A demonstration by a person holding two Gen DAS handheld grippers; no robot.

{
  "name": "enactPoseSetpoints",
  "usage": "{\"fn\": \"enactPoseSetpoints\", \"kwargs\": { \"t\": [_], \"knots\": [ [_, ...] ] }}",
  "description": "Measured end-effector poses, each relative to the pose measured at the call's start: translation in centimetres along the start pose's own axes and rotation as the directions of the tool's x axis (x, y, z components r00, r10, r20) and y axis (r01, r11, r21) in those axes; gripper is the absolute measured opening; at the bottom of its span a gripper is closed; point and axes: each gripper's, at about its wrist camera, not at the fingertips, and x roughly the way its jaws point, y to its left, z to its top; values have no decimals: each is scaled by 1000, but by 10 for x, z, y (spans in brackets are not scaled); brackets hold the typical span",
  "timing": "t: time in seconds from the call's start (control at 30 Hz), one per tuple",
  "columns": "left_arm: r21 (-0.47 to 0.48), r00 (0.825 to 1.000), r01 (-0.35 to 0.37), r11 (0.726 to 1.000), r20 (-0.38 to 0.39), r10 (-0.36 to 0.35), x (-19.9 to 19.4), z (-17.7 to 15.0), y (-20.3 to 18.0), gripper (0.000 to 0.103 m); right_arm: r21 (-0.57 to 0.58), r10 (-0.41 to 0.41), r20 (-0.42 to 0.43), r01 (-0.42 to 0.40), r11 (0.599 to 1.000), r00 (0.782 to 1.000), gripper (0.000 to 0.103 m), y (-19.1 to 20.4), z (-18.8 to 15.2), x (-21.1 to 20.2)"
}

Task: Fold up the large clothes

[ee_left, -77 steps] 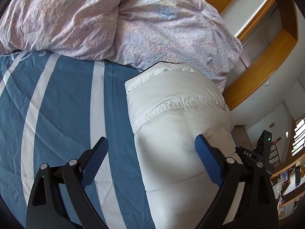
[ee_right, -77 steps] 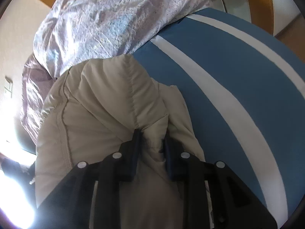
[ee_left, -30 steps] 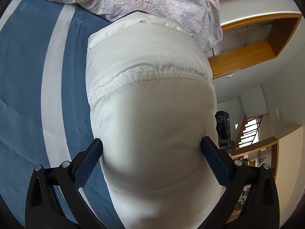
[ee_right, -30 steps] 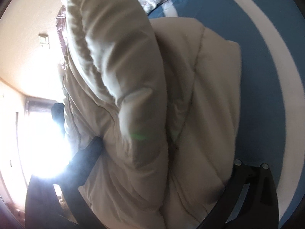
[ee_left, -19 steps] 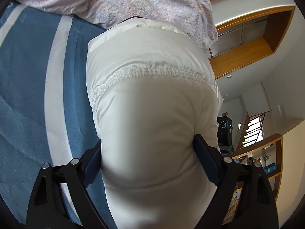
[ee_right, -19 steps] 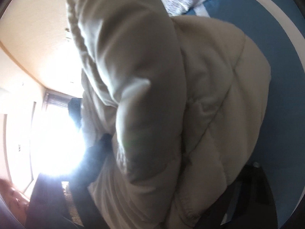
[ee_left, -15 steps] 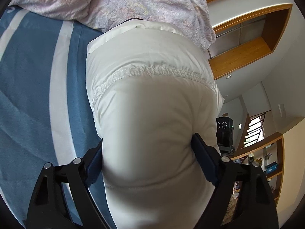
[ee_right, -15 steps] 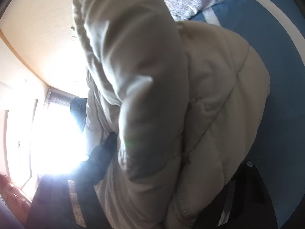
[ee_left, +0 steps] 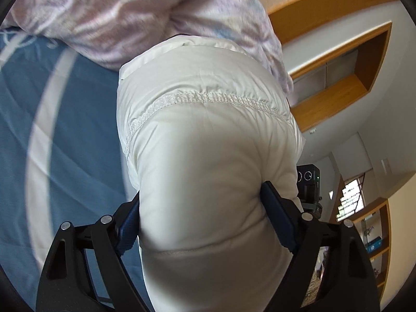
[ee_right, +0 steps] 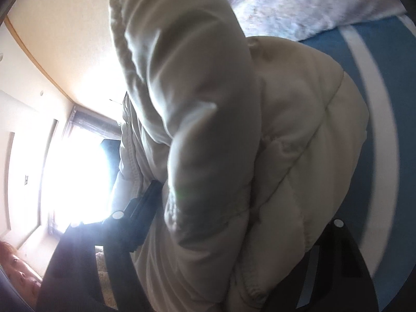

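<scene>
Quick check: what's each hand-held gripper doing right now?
Left hand-held gripper: shut on the white puffer jacket.
Right hand-held gripper: shut on the same jacket's bunched folds.

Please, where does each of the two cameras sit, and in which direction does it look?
Left wrist: on the left gripper, looking along its blue fingers at the white padded jacket clamped between them, over the striped blue bedsheet.
Right wrist: on the right gripper, facing the jacket's bunched folds; black fingers show.
Shared: jacket, bedsheet, the floral duvet.
</scene>
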Motion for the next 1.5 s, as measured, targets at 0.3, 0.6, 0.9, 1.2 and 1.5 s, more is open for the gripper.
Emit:
{"fn": "enactPoseSetpoints", "kwargs": {
  "t": [0.3, 0.6, 0.9, 1.2, 1.5],
  "knots": [
    [-26, 996, -69, 997, 54, 70, -35, 14, 32, 85, -13, -22, -36, 22, 1000, 999, 72, -5, 20, 26],
    [-41, 990, -115, 992, 72, 118, -31, 16, 63, 86, 65, -111, -6, 111, 992, 994, 73, -29, 12, 28],
    [160, 902, -424, 891, 166, 399, -16, 15, 21, 93, 153, -267, 93, 251, 956, 959, 84, -48, -18, -1],
    [344, 739, -670, 657, 385, 552, -37, -16, -49, 95, 161, -461, 333, 432, 887, 823, 86, 5, -25, -77],
    [381, 729, -683, 623, 401, 554, -25, -40, -90, 98, 163, -522, 330, 497, 852, 787, 67, 48, -5, -33]
  ]
}}
